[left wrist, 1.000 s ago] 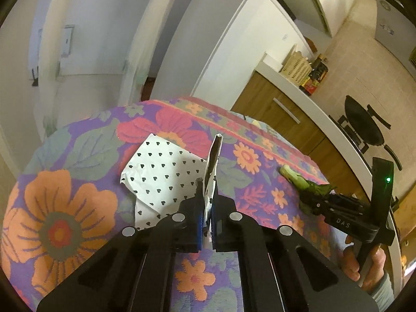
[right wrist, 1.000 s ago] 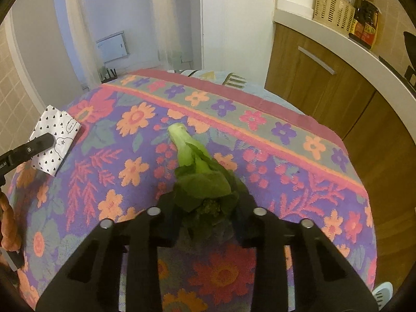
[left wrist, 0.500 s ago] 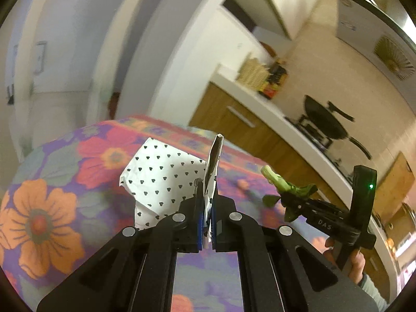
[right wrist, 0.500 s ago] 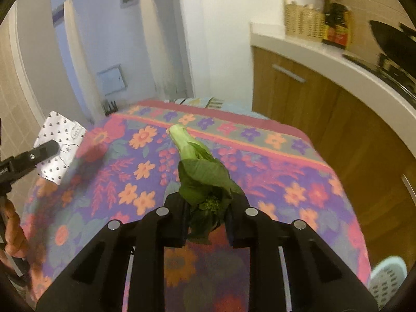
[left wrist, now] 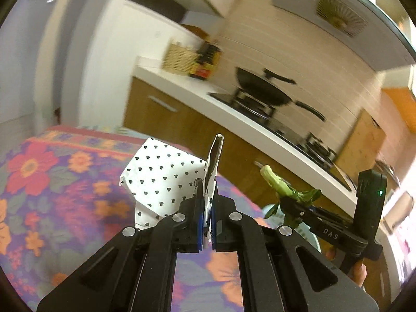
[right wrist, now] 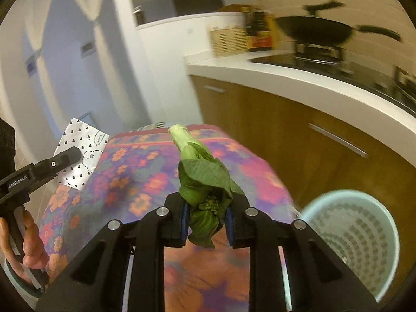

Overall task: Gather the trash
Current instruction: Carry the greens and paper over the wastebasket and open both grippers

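Left wrist view: my left gripper (left wrist: 205,218) has its black fingers with blue pads (left wrist: 199,223) closed on a folded sheet of white paper printed with small black hearts (left wrist: 166,179); one fold stands upright between the pads and the rest fans out to the left, held clear above the round table covered in a purple cloth with orange and red flowers (left wrist: 52,182). To the right in the same view I see my right gripper (left wrist: 291,202) side-on, carrying a wilted green leafy vegetable with a pale stalk (left wrist: 275,182).

Right wrist view: the right gripper's fingers are clamped on the leafy end of the vegetable, the pale stalk pointing away from the camera over the floral cloth. The heart-print paper appears at left, pinched at the tip of the left gripper, near the table's left edge. A pale blue perforated plastic waste basket (right wrist: 364,236) stands on the floor beside the table, below and to the right of the right gripper (its interior is blurred; I cannot tell its contents).

Background, both views: a white countertop over wooden cabinets (right wrist: 299,78) carrying a black wok on a hob (right wrist: 314,30), a woven basket (right wrist: 228,40) and dark bottles (right wrist: 260,31).
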`<state>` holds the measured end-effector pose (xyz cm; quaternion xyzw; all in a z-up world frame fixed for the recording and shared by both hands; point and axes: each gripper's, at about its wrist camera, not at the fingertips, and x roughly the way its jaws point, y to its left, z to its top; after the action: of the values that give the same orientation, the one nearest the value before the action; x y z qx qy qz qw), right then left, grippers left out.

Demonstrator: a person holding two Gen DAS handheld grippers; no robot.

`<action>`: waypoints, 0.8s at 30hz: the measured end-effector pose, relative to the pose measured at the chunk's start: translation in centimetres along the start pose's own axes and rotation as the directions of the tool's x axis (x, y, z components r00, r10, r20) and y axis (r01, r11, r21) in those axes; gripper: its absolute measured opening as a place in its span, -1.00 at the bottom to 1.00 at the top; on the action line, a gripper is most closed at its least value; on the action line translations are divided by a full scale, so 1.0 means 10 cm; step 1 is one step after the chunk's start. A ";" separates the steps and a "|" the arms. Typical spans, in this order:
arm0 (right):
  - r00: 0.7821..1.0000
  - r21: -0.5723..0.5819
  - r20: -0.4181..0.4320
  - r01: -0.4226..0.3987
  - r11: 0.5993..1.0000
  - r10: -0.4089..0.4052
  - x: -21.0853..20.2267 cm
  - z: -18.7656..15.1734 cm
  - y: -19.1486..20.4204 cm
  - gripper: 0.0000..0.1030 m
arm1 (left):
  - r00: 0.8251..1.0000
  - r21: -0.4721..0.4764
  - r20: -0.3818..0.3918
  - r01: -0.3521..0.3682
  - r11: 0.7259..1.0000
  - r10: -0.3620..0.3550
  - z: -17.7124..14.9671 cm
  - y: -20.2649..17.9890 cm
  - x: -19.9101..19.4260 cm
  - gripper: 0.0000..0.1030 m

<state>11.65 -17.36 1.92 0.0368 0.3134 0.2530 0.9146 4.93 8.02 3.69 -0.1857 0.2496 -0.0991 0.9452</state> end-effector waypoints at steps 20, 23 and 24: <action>0.965 0.362 -0.087 0.261 0.895 -0.247 -0.92 -0.71 -1.90 -0.63 | 0.963 0.227 -0.211 0.212 0.950 -0.165 -0.30 -1.73 0.97 -0.96; 0.962 0.385 -0.098 0.273 0.882 -0.255 -0.94 -0.75 -1.99 -0.62 | 0.954 0.244 -0.244 0.233 0.941 -0.173 -0.36 -1.90 1.13 -0.96; 0.961 0.387 -0.104 0.277 0.880 -0.257 -0.93 -0.76 -1.99 -0.62 | 0.950 0.247 -0.256 0.240 0.939 -0.176 -0.39 -1.95 1.19 -0.96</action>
<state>9.66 -39.86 -3.50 0.1719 0.3830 0.0565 0.9059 11.33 -14.24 3.19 -0.0651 0.3201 -0.2538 0.9104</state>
